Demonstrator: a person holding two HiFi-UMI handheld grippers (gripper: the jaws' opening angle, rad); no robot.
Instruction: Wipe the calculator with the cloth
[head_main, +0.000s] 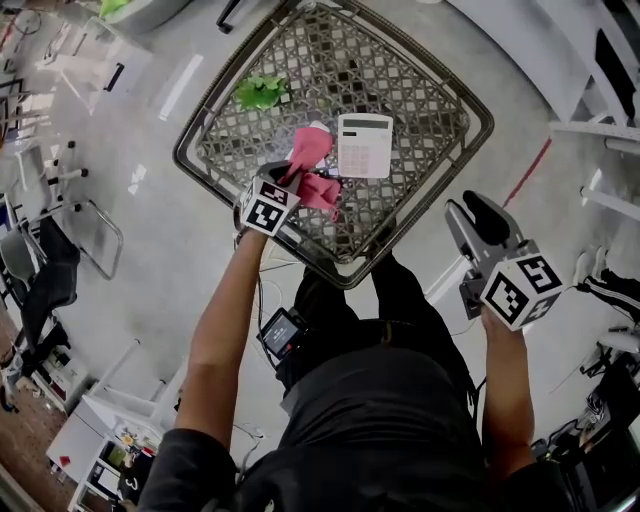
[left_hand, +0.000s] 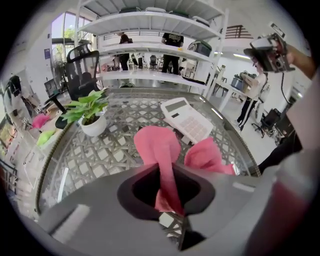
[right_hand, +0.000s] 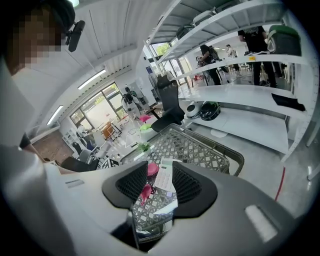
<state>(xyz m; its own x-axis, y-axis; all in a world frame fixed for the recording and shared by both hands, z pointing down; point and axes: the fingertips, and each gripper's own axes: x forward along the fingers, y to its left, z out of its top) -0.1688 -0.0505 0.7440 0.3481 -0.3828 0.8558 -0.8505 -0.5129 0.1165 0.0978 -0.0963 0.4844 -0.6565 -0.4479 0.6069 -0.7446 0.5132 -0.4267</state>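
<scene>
**Head view.** Your left claw was clamped on the pink cloth, which spread in two lobes from its tip over the glass-topped lattice surface. The white calculator lay flat on that surface, keys up and display toward the far edge, just to the right of the cloth. Whether the fabric touched its casing could not be told. A small potted plant stood farther back and to the left, well apart from the calculator. Your right claw was off the near right corner of the surface, over the floor, apart from everything on it.

**Left gripper view.** The two pads were drawn close together on a pinched fold of the cloth. The rest of the fabric rose ahead in one tall lobe, with a lower lobe to its right. Beyond the cloth the calculator sat at an angle, and the plant stood in a white pot to the left.

**Right gripper view.** The jaws of your right claw stood apart with nothing between them. Through the gap you looked across at the surface, where the calculator and the cloth showed small, side by side.
</scene>
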